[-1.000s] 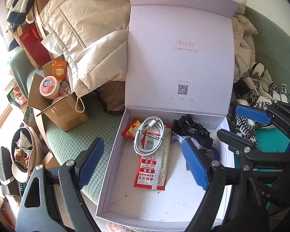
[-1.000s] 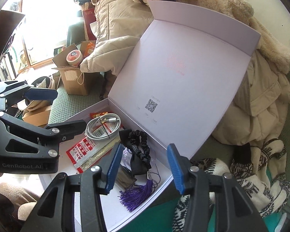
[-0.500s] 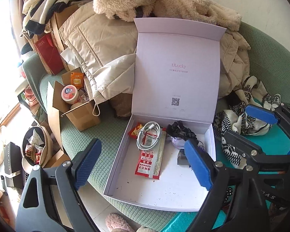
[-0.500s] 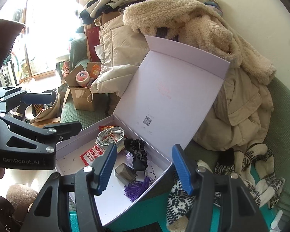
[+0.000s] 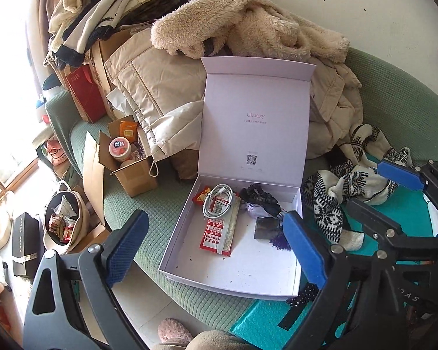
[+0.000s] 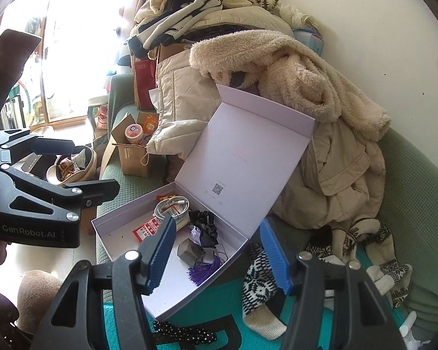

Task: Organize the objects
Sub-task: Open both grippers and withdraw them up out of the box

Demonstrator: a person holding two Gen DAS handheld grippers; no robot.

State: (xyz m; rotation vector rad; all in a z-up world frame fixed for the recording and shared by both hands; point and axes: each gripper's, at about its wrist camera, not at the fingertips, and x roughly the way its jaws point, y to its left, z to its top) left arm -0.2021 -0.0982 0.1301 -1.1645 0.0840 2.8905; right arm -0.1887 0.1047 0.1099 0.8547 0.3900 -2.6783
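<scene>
One white box (image 5: 239, 277) lies open on the green sofa (image 5: 137, 213), its lid standing upright against a pile of beige coats (image 5: 160, 87). Inside it lie one coiled white cable (image 5: 217, 201), one red sachet (image 5: 216, 234) with its long axis running from the lid toward the box's near edge, one black scrunchie (image 5: 258, 198), one small dark cube (image 5: 264, 227) and one purple tassel (image 6: 203, 271). The left gripper (image 5: 213, 250) hangs above the box, jaws released wide and just opening further, nothing between them. The right gripper (image 6: 216, 253) also has its jaws released and empty. One brown carton (image 5: 131, 172) holding a pink jar (image 5: 119, 147) sits left of the box, and patterned socks (image 5: 350, 183) lie to the right.
</scene>
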